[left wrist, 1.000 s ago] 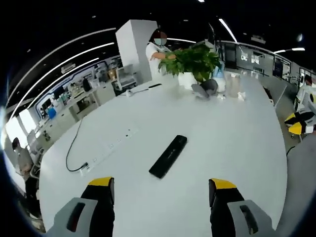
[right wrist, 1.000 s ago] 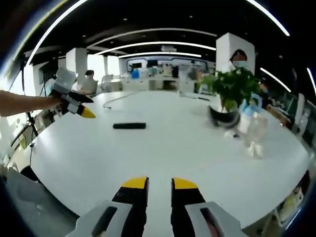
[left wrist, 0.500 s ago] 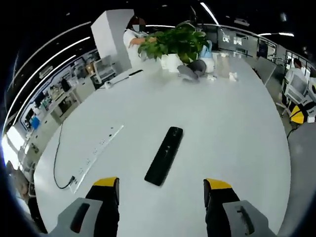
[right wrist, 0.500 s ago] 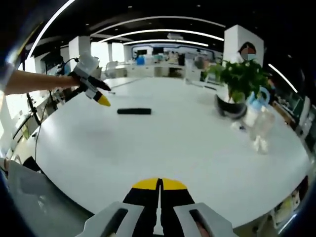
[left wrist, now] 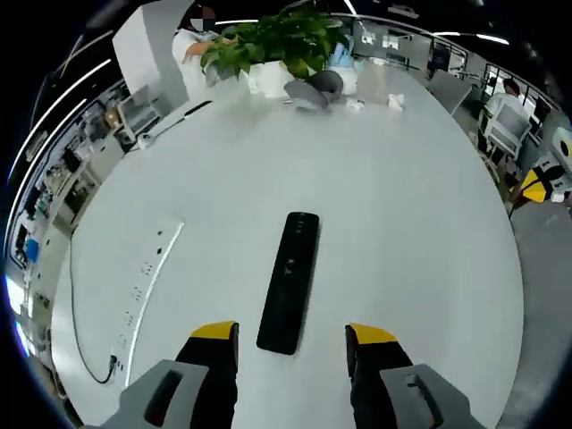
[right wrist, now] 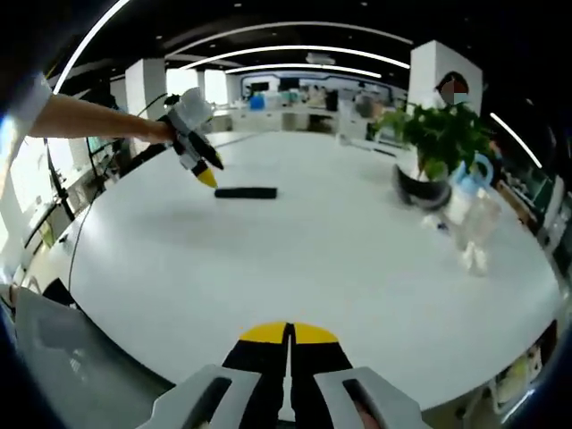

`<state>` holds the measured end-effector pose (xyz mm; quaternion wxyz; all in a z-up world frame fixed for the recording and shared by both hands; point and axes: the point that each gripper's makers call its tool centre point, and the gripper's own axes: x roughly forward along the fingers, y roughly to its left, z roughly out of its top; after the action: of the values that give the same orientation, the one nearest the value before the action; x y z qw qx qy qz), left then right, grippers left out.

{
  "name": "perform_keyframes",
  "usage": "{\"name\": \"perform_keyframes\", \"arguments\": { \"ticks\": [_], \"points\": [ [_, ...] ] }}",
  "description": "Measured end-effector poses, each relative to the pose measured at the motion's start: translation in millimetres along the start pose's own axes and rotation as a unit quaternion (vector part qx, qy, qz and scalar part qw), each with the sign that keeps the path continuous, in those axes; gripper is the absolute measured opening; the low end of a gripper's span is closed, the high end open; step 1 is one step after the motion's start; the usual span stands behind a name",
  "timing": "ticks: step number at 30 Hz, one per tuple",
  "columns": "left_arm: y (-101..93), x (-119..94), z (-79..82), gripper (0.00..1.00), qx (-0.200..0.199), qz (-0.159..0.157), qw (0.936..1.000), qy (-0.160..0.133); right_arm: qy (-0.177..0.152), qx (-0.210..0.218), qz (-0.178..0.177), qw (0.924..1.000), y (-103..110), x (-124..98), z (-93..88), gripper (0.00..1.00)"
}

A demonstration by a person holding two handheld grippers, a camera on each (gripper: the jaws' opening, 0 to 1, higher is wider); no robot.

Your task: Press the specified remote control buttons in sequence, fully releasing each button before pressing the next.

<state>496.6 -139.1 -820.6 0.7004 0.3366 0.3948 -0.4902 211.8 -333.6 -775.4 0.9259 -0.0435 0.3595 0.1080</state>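
1. Since 1 second ago I've brought my left gripper in over the remote, so its near end now sits just ahead of the gap between the 2 yellow tips. From the right gripper view, the left gripper hangs just beside the remote, tips angled down.
2. Left jaws are spread, nothing between them. My right gripper was open a second ago and is now pressed together, empty, hanging back near the table edge.
3. The remote lies flat on the white table, roughly mid-table, well apart from the plant and the power strip.
4. My guess on handling: light, stiff plastic slab, probably slides on that smooth top. I'd pinch the long sides near the bottom end to steady it.
5. Its long axis runs almost straight away from my left gripper, far end leaning slightly right. Can't make out individual buttons.
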Motion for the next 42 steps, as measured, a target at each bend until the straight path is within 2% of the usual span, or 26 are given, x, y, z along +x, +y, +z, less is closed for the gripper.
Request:
{"name": "perform_keyframes", "arguments": {
  "ticks": [3,8,13,14,15,17,21,24,27,35,42],
  "points": [
    [1.5,9,-1.7,0.46,0.007,-0.008,0.9999,0.009,0.001,0.000,0.000,1.0000,0,0,-0.6,0.00],
    [3.0,27,-16.7,0.46,0.015,-0.019,0.9985,0.049,0.006,-0.003,0.003,1.0000,2,1,-2.0,0.00],
    [0.7,36,-21.8,0.44,0.017,-0.031,0.9972,0.066,0.010,-0.005,0.004,0.9999,2,2,-3.0,0.00],
    [-1.4,35,-18.4,0.42,0.019,-0.048,0.9969,0.059,0.010,-0.004,0.004,0.9999,2,2,-3.2,0.00],
    [3.0,36,-18.1,0.42,0.002,-0.039,0.9972,0.064,0.010,-0.004,0.004,0.9999,2,2,-3.4,0.00],
    [-1.5,37,-18.3,0.40,0.015,-0.054,0.9961,0.069,0.010,-0.003,0.005,0.9999,2,2,-3.3,0.00],
    [-1.3,38,-18.0,0.38,0.023,-0.059,0.9952,0.074,0.012,-0.006,0.008,0.9999,4,2,-3.7,0.00],
    [1.5,38,-19.5,0.34,0.028,-0.061,0.9956,0.066,0.013,-0.008,0.010,0.9998,5,2,-3.7,0.00],
    [7.4,37,-18.9,0.25,0.013,-0.048,0.9974,0.052,0.014,-0.009,0.011,0.9998,6,2,-3.9,0.00],
    [2.0,36,-19.3,0.24,0.028,-0.042,0.9969,0.061,0.011,-0.007,0.012,0.9998,6,1,-2.4,0.00],
    [0.2,34,-19.7,0.24,0.018,-0.037,0.9970,0.065,0.014,-0.009,0.015,0.9998,7,2,-3.4,0.00]
  ]
}}
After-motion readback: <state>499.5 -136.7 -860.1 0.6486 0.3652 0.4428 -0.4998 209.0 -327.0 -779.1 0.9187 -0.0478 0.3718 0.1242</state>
